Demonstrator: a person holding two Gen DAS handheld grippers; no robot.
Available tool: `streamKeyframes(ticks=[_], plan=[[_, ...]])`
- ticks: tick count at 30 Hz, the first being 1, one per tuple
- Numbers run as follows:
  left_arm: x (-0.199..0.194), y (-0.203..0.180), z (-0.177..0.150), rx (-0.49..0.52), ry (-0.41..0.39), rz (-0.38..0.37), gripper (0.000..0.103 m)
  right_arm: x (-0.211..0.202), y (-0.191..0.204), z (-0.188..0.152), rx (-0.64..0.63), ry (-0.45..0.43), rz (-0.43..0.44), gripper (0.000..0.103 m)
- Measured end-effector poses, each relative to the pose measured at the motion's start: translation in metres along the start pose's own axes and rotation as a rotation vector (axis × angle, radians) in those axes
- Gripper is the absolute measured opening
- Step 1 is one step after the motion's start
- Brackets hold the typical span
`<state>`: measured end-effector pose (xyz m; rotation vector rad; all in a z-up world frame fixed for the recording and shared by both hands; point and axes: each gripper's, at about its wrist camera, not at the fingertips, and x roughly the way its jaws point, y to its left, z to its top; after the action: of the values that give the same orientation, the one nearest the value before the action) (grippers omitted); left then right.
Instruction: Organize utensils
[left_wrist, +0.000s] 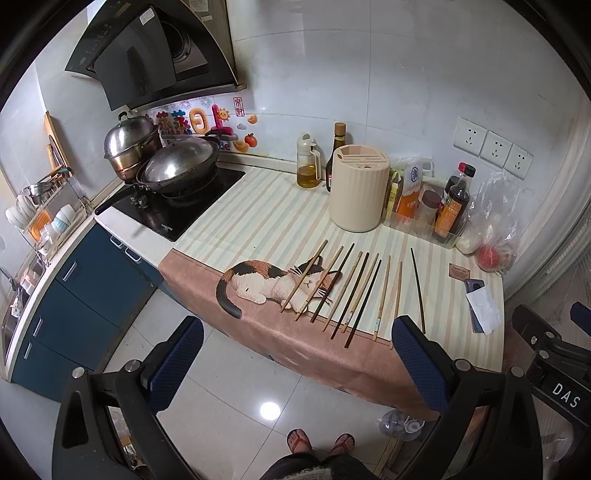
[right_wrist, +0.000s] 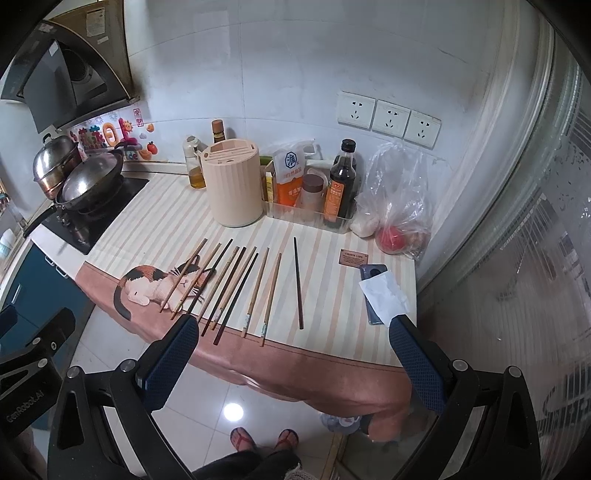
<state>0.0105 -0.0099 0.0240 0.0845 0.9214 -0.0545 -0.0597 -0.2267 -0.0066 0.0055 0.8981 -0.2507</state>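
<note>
Chopsticks (right_wrist: 236, 288) lay fanned in a loose row on the near part of the tabletop (right_wrist: 321, 347), one dark stick (right_wrist: 298, 284) apart to the right. A beige holder (right_wrist: 232, 184) stood farther back. Both the left tongs (left_wrist: 295, 365) and the right tongs (right_wrist: 291, 362) hung apart and empty, short of the near edge. A good first pick was probably the lone dark stick, gripped mid-length so it stayed level, then dropped into a holder slot. The slots' depth was hard to judge, and some near tips sat behind the tongs' fingers.
</note>
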Motion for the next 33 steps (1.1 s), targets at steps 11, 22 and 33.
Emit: streamKeyframes(ticks=[11, 22, 33], plan=[[0.0, 0.0, 0.001, 0.001, -0.003, 0.0, 0.103, -0.005, 0.003, 0.0, 0.005, -0.019, 0.002, 0.103], [-0.003, -0.007, 0.021, 0.003, -0.019, 0.005, 0.103, -0.009, -0.002, 0.0, 0.015, -0.035, 0.004, 0.103], [-0.002, -0.006, 0.018, -0.002, -0.032, 0.005, 0.103, -0.009, -0.006, 0.003, 0.028, -0.044, 0.01, 0.103]])
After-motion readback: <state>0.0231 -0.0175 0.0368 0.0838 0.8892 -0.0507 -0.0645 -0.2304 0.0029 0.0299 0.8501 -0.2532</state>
